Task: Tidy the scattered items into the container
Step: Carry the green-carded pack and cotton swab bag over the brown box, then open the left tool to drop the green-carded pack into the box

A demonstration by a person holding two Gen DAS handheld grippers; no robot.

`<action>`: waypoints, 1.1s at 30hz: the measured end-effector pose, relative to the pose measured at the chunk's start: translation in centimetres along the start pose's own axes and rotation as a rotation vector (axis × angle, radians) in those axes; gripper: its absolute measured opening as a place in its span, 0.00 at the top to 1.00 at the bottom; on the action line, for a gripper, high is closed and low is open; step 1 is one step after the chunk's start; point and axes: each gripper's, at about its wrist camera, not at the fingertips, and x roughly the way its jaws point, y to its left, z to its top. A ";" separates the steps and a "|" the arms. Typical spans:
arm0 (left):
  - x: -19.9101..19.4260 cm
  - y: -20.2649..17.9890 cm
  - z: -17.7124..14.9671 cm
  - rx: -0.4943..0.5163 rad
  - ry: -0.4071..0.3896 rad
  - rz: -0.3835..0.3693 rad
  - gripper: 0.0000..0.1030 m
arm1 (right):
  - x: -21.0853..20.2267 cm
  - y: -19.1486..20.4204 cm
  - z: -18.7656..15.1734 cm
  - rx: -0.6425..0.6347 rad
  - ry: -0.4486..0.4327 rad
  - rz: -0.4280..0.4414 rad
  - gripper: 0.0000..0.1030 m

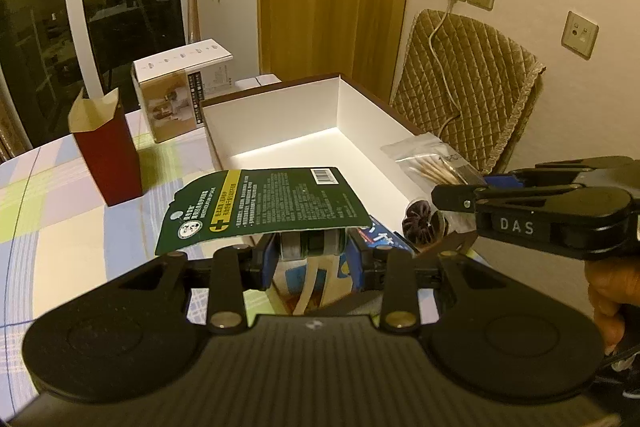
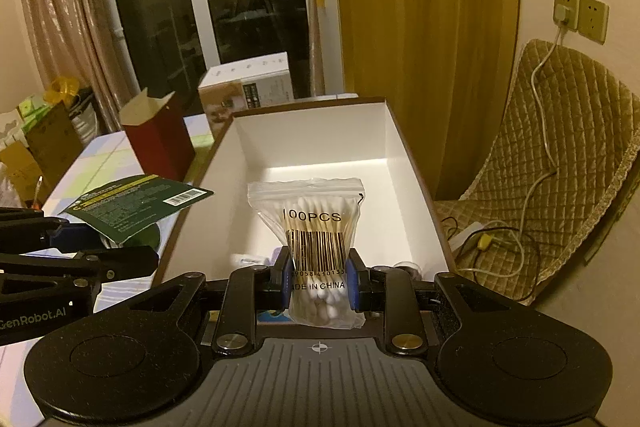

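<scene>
1. Right wrist view: the right gripper (image 2: 318, 279) is clenched on a clear zip bag of cotton swabs (image 2: 316, 247), its blue pads pinching the bag near the barcode. The bag hangs over the near end of the open white cardboard box with a brown rim (image 2: 414, 163).
2. Left wrist view: the left gripper (image 1: 310, 259) grasps a dark green printed card pack (image 1: 260, 205) by the product fixed beneath the card — the card itself tilts up over the box's near left edge.
3. To do this step well, I would carry each item clear past the box's rim before letting go, so neither catches on the wall.
4. The bag is floppy; lowering it toward the box floor before release should keep it from tipping out.
5. The two grippers sit close together at the box's near end — releasing one at a time seems safer.
6. A dark flower-shaped hair tie (image 1: 420, 223) already lies just inside the box's near right corner.
</scene>
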 end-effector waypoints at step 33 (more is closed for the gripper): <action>7.0 -1.9 1.4 0.090 0.044 -0.063 0.58 | 4.2 -3.3 -0.4 0.047 0.048 -0.037 0.72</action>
